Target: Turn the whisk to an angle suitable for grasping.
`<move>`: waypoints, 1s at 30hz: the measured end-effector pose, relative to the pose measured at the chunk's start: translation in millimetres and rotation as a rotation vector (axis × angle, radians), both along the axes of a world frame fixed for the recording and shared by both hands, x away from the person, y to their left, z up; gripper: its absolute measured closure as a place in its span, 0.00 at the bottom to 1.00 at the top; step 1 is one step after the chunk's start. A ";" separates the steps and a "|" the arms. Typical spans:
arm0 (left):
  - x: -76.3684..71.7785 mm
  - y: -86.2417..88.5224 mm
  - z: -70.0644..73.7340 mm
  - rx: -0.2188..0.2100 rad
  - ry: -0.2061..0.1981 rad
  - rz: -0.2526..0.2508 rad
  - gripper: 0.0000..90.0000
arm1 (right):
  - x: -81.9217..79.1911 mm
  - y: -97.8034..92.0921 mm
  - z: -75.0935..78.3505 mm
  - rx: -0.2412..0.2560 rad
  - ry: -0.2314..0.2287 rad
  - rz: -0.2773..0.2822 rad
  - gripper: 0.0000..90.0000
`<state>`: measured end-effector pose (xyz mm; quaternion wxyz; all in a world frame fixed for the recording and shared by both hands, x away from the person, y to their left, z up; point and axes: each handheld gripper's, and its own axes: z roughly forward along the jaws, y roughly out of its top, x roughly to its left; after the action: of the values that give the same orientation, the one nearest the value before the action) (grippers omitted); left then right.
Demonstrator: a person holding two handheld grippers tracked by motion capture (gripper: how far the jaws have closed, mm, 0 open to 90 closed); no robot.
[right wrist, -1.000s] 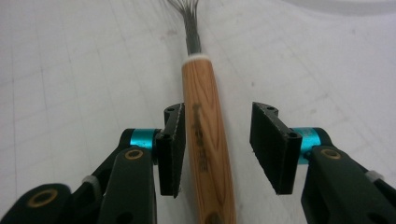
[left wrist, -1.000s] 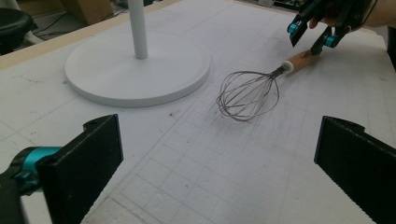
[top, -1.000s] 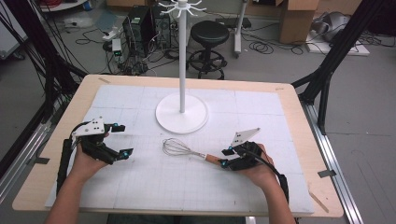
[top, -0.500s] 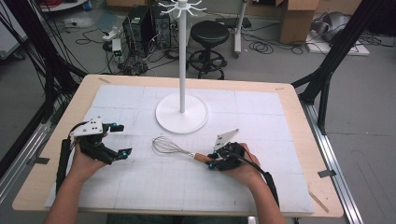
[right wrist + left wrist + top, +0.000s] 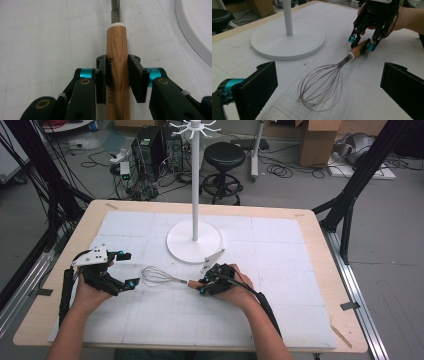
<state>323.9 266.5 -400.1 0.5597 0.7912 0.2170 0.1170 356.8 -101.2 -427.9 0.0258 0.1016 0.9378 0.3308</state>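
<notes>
Right claw [image 5: 117, 80] clamps whisk [image 5: 118, 75] handle—left claw [image 5: 329, 92] gapes.

Materials and finishes on the table

A varnished wooden handle [image 5: 117, 72] with thin bright metal wires [image 5: 322, 85] is seen on the whisk; the stand base [image 5: 287, 41] looks matt white, the table [image 5: 320, 280] pale wood.

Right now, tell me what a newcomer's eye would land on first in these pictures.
First, the wire whisk lying on the white mat at the table's middle, its wooden handle clamped between the right gripper's jaws. Next, the tall white hook stand just behind it, on a round base. The left gripper waits open by the whisk's wire end.
</notes>
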 end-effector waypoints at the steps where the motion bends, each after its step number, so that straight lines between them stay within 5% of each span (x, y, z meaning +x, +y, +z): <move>1: -0.2 0.2 0.3 0.000 -0.001 0.000 0.02 | 1.1 7.5 0.5 -0.001 0.004 0.007 0.77; 14: -0.2 1.1 0.8 -0.001 -0.003 0.000 0.02 | 8.5 42.0 0.2 0.006 -0.001 0.069 0.77; 16: -0.1 1.7 0.6 0.000 -0.002 0.002 0.02 | 8.4 41.1 -0.1 0.006 0.000 0.051 0.69; 23: -0.6 2.3 0.4 0.004 0.001 0.005 0.02 | 3.2 16.5 15.3 0.073 -0.028 -0.006 0.59; 30: -1.4 1.7 0.7 0.006 0.001 0.003 0.02 | -7.4 -30.6 30.2 0.149 -0.070 -0.135 0.50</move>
<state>322.6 268.2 -399.4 0.5569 0.7927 0.2181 0.1184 349.4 -131.9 -397.7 0.0732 0.1544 0.9002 0.4005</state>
